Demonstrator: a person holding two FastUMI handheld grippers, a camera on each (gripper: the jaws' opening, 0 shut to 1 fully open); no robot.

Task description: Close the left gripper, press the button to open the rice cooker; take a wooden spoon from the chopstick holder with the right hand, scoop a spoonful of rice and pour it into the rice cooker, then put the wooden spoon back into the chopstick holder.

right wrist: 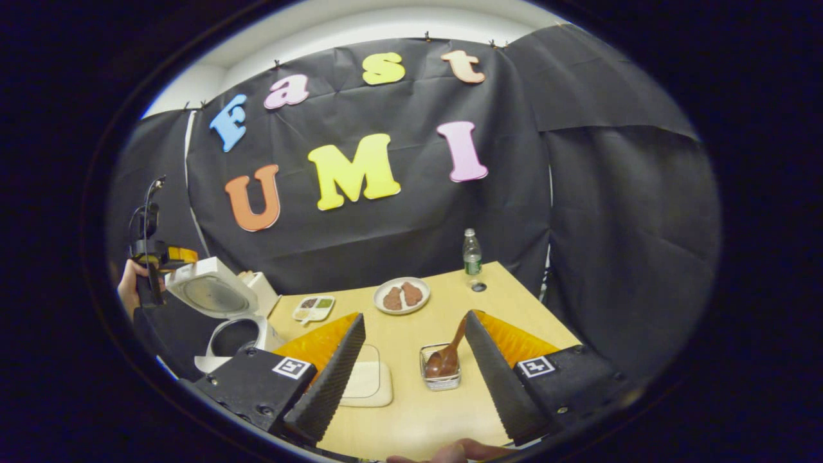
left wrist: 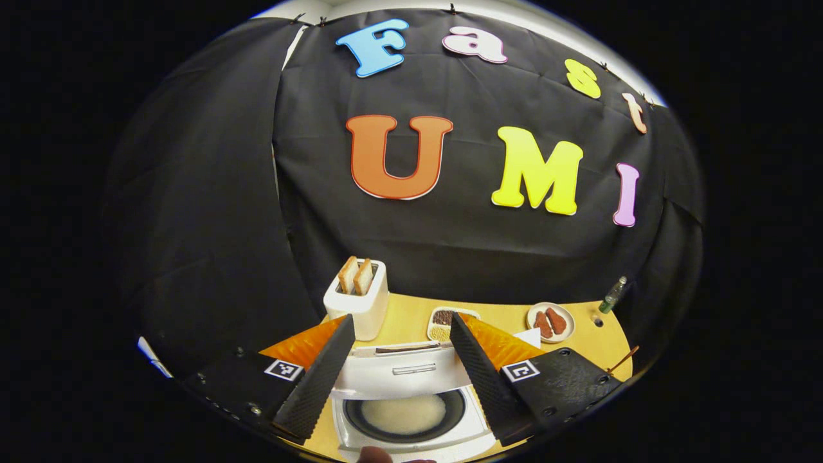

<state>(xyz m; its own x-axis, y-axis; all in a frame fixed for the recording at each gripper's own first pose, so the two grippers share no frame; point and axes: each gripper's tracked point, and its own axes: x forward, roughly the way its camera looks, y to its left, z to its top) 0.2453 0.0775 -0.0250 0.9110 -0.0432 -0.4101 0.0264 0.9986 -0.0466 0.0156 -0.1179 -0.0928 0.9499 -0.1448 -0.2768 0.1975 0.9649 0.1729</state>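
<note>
The white rice cooker (left wrist: 411, 427) stands right below my left gripper (left wrist: 402, 318), its lid (left wrist: 402, 373) swung up and a pale layer in the pot. This gripper is open and holds nothing. In the right gripper view the cooker (right wrist: 235, 334) stands open at the left, with the left gripper (right wrist: 157, 257) held in a hand above it. My right gripper (right wrist: 415, 316) is open and empty above the table. Ahead between its fingers, a wooden spoon (right wrist: 450, 354) leans in a small wire chopstick holder (right wrist: 440, 379). A white rice container (right wrist: 363, 379) lies left of the holder.
A white toaster (left wrist: 360, 299) with two bread slices stands behind the cooker. On the wooden table (right wrist: 418, 411) farther back are a divided dish (right wrist: 313, 307), a plate of brown pieces (right wrist: 402, 296) and a bottle (right wrist: 472, 254). Black cloth walls close in the booth.
</note>
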